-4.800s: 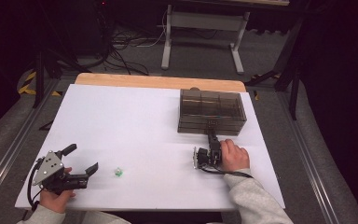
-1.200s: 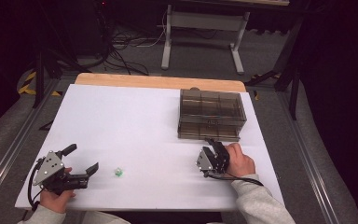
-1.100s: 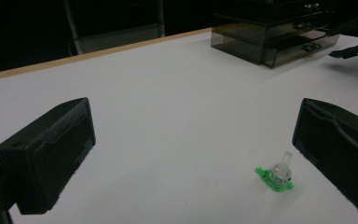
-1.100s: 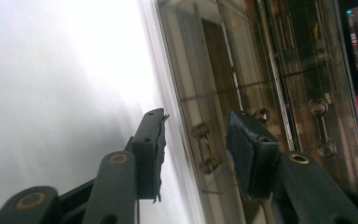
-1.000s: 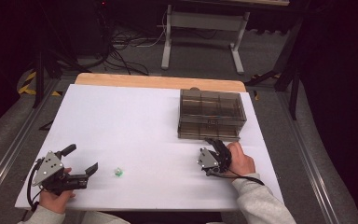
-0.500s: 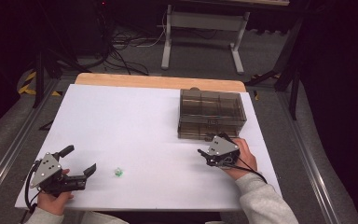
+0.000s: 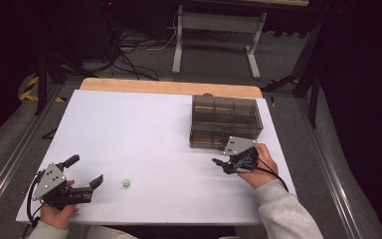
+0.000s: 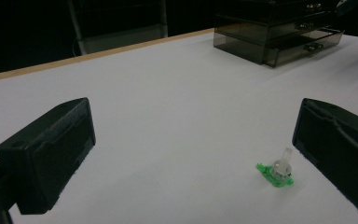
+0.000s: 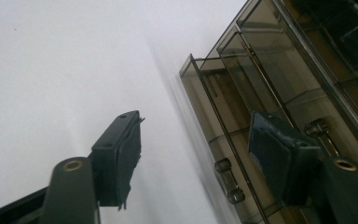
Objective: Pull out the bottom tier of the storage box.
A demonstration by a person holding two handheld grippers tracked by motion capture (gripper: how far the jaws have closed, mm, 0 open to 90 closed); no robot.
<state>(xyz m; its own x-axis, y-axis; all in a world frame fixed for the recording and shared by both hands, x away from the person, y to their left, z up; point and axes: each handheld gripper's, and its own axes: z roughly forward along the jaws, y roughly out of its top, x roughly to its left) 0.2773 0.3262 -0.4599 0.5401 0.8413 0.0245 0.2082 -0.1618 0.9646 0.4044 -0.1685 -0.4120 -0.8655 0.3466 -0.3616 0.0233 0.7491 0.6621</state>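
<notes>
While my left gripper point(image 7: 85, 173) rests near the desk's point(image 7: 144, 134) front left corner, its jaws stand wide apart with nothing between them. Just beyond it, toward the middle of the front edge, the small green-and-clear piece point(image 7: 126, 184) sits on the white surface; in the left gripper view the piece point(image 8: 278, 169) lies close to one jaw, not touching it. My right gripper point(image 7: 221, 163) is by the desk's right edge, just in front of the smoky drawer box point(image 7: 226, 121), and also holds nothing. In the right gripper view its jaws are parted, one over the bare desk, the other before the slightly pulled-out bottom drawer point(image 9: 223, 140) and its knob point(image 9: 227, 179).
</notes>
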